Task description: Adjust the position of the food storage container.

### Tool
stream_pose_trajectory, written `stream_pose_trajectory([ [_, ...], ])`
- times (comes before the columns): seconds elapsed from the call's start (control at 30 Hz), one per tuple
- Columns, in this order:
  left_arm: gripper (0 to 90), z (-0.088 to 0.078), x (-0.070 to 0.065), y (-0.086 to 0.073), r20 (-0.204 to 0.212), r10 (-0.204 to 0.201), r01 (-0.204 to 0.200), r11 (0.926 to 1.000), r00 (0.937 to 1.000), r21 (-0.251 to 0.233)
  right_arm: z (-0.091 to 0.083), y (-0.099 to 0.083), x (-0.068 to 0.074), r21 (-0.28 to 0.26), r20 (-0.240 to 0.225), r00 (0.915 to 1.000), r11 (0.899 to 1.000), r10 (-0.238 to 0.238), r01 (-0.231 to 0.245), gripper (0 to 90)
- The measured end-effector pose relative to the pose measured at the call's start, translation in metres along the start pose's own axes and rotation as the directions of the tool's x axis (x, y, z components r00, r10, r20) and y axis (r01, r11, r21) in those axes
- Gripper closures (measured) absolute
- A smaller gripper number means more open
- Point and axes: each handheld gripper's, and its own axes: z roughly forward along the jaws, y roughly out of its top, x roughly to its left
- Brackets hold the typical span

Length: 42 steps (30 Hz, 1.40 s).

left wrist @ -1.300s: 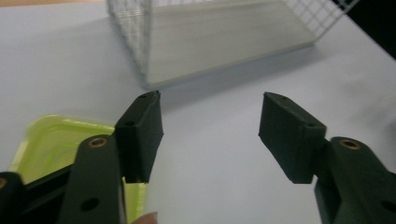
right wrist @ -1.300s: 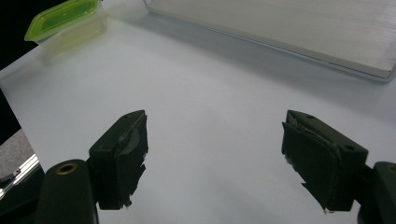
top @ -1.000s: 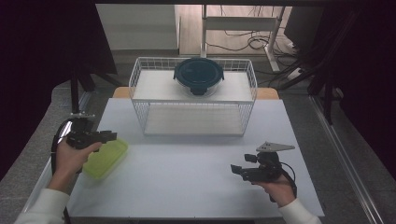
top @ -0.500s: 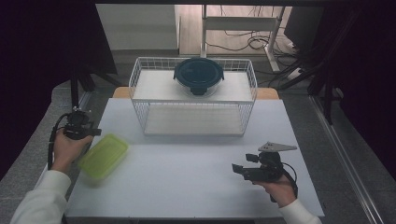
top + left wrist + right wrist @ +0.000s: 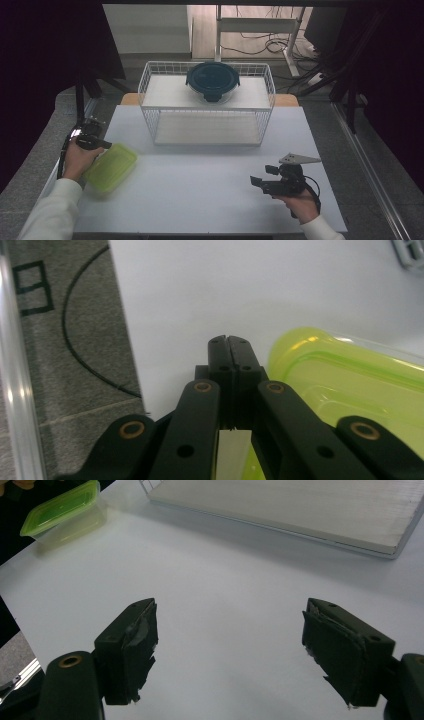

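The left gripper (image 5: 230,340) is sitting at the left edge of the white table (image 5: 210,195), just beside the green box (image 5: 111,167) — its two black jaws are pressed flat together with nothing between them, having just finished closing. In the left gripper view the shut tips are pointing out over bare tabletop, and the lime lid of the box is lying close on one side of them, not gripped. In the high view the left hand (image 5: 77,160) is resting against the near-left end of the box, the gripper's cable looping down past the table edge.

The green box is lying flat on the table near its left side, turned at an angle, well apart from the wire basket (image 5: 207,107). It is a clear tub with a green lid on top, as the right gripper view is showing far off at upper left.

The right gripper (image 5: 230,650) is hovering low over the near-right part of the table, held in the right hand (image 5: 297,202) — its jaws are standing wide apart and holding nothing, only white tabletop showing between the pads.

The wire basket is standing at the far middle of the table, and a round dark-lidded bowl (image 5: 213,80) is resting on its top shelf.
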Motion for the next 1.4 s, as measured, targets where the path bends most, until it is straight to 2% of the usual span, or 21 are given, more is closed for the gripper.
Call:
stream_pose_trajectory([
  [0.13,90.0,0.001,-0.006,-0.002,0.03,0.017,-0.017,0.9999,0.9994,0.003,0.0,0.0,-0.001,0.004,-0.003,1.0,1.0,0.003,-0.003,21.9],
  [0.2,90.0,0.0,-0.01,-0.002,0.059,0.026,-0.027,0.9996,0.9979,0.001,0.0,0.0,-0.001,0.002,-0.003,1.0,1.0,0.004,-0.004,21.9],
  [0.23,90.0,0.001,-0.015,-0.003,0.068,0.048,-0.049,0.9988,0.9965,0.004,0.0,0.0,-0.001,0.003,-0.002,1.0,1.0,0.004,-0.004,21.9],
  [0.4,90.0,0.004,-0.035,-0.002,0.111,0.128,-0.132,0.9905,0.9856,0.036,0.001,0.0,-0.003,0.0,-0.044,0.9974,0.998,0.057,-0.057,21.3],
  [0.47,90.0,0.005,-0.042,-0.002,0.129,0.147,-0.153,0.9875,0.9807,0.039,0.001,0.0,-0.004,0.002,-0.042,0.9968,0.998,0.067,-0.067,21.3],
  [0.6,90.0,0.006,-0.052,-0.002,0.15,0.182,-0.19,0.9809,0.9719,0.042,0.001,0.0,-0.005,0.004,-0.043,0.9964,0.997,0.073,-0.073,21.3],
  [0.7,90.0,0.006,-0.059,-0.002,0.164,0.215,-0.226,0.9726,0.9628,0.053,0.002,0.0,-0.004,0.012,-0.046,0.9968,0.998,0.066,-0.065,21.1],
  [0.87,90.0,0.006,-0.068,-0.003,0.187,0.246,-0.261,0.9635,0.9511,0.06,0.003,0.0,-0.002,0.019,-0.05,0.9971,0.998,0.057,-0.056,21.1],
  [0.93,90.0,0.006,-0.071,-0.003,0.187,0.252,-0.267,0.962,0.9496,0.059,0.003,0.0,-0.003,0.02,-0.049,0.997,0.998,0.059,-0.058,21.1],
  [1.07,90.0,0.003,-0.068,-0.003,0.178,0.241,-0.254,0.9655,0.9541,0.056,0.003,0.0,-0.003,0.023,-0.05,0.997,0.998,0.059,-0.058,21.1],
  [1.2,90.0,-0.013,-0.055,-0.006,0.154,0.199,-0.204,0.9787,0.9677,0.019,0.003,0.0,0.0,0.024,-0.053,0.9976,0.999,0.044,-0.042,21.0],
  [1.4,90.0,-0.041,-0.037,-0.019,0.097,0.144,-0.144,0.9896,0.9849,-0.008,0.003,0.0,0.001,0.025,-0.052,0.9976,0.999,0.046,-0.045,21.0],
])
